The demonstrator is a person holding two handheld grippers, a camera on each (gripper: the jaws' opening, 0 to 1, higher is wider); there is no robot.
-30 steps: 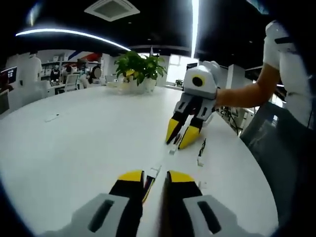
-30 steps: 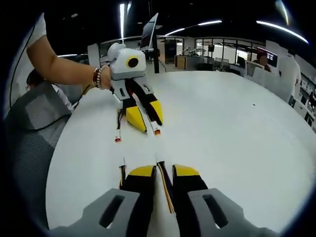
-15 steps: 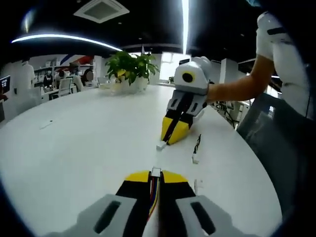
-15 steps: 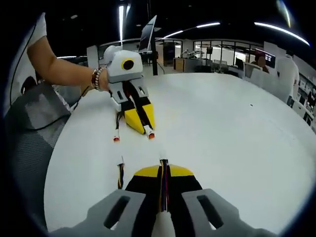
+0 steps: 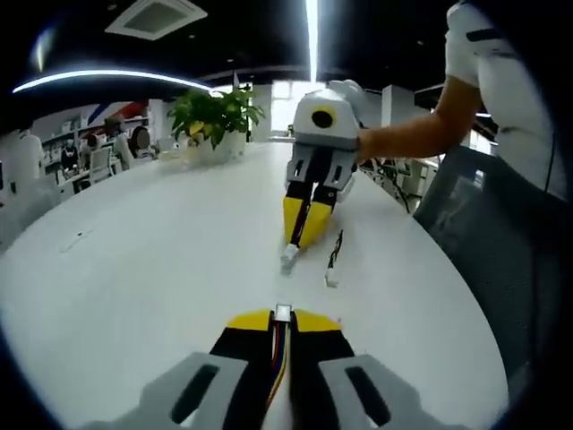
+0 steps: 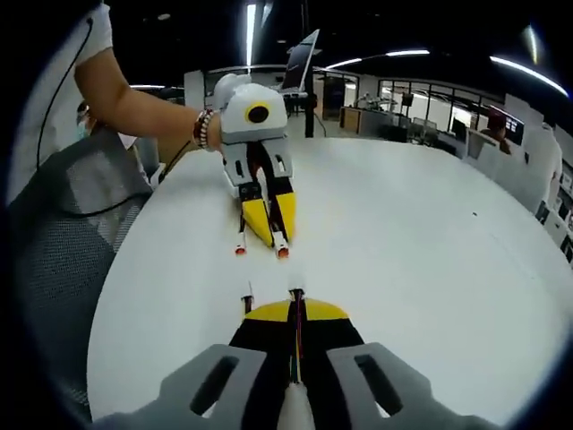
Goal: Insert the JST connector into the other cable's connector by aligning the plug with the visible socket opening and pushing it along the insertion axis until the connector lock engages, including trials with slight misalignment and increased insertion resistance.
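Observation:
In the left gripper view my left gripper (image 5: pixel 283 316) is shut on a thin multi-coloured cable, and its white JST connector (image 5: pixel 283 311) sticks out past the yellow tips. Ahead, my right gripper (image 5: pixel 300 240) is shut on the other cable, its white connector (image 5: pixel 288 255) pointing towards me. In the right gripper view my right gripper (image 6: pixel 295 307) is shut on its cable, with the connector (image 6: pixel 295 293) at the tips. The left gripper (image 6: pixel 274 238) faces it, an orange-tipped connector (image 6: pixel 283 253) poking out. The two connectors are apart.
The round white table (image 5: pixel 134 269) curves away at its right edge (image 5: pixel 448 296). A spare cable (image 5: pixel 333 262) lies beside the right gripper, and another loose cable (image 6: pixel 240 238) lies by the left one. A potted plant (image 5: pixel 213 112) stands at the far side. Grey chair (image 6: pixel 63 233).
Both grippers stood open over their cables a second ago and have shut on them. Since half a second ago both stay shut and the views have shifted slightly.

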